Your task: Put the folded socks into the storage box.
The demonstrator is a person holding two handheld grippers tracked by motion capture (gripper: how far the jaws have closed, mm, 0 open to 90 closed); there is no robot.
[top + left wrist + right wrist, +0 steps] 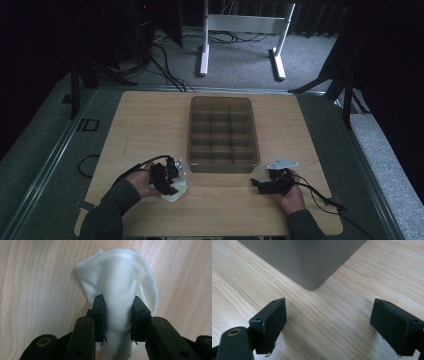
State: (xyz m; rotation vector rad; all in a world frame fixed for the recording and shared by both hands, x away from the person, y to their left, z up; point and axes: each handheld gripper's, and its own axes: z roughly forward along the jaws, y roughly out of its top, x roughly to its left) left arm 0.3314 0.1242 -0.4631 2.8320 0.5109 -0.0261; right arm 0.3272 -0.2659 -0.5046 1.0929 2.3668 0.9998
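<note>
A: From the high view, the left gripper [172, 176] sits over a white cloth [176, 192] on the table [145, 120], just in front of the divided bin [222, 132]. The right gripper [264, 181] rests near the bin's front right corner.

B: In the left gripper view the pads [100, 312] pinch a raised fold of the cloth [117, 290], jaws drawn in narrow on it. Only a fold is caught (thin fabric), so it could slide out on lifting.

A: And the right gripper view?

B: Jaws spread wide, nothing between them, bin corner [312, 270] ahead. A trailing cloth edge might snag the bin's rim.
</note>
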